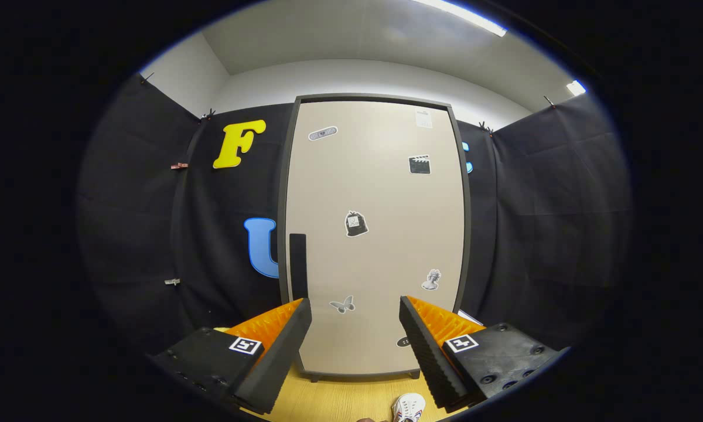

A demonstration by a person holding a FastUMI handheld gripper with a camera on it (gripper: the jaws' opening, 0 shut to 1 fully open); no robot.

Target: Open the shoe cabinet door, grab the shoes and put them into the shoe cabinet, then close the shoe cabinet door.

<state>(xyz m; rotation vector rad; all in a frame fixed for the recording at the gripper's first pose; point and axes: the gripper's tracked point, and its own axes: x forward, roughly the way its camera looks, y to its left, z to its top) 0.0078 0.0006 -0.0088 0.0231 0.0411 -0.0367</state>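
Floor here is a light wood-grain surface point(334, 401), kinda yellowish. The tall shoe cabinet point(375, 234) stands right on it on short dark feet, door shut. Nearer in, a white shoe point(409, 406) sits on the wood between the wide-apart fingers of the gripper point(355, 309), touching neither.

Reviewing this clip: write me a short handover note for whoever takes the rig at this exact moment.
Gripper: open, holding nothing, fingers spread and aimed at the cabinet front.
Shoe cabinet: straight ahead beyond the fingers, door shut; dark handle on the door's left edge.
Shoe: white, on the wooden floor below, near the right finger.
Done: nothing yet.
Left: open the door, put the shoes inside, close the door.
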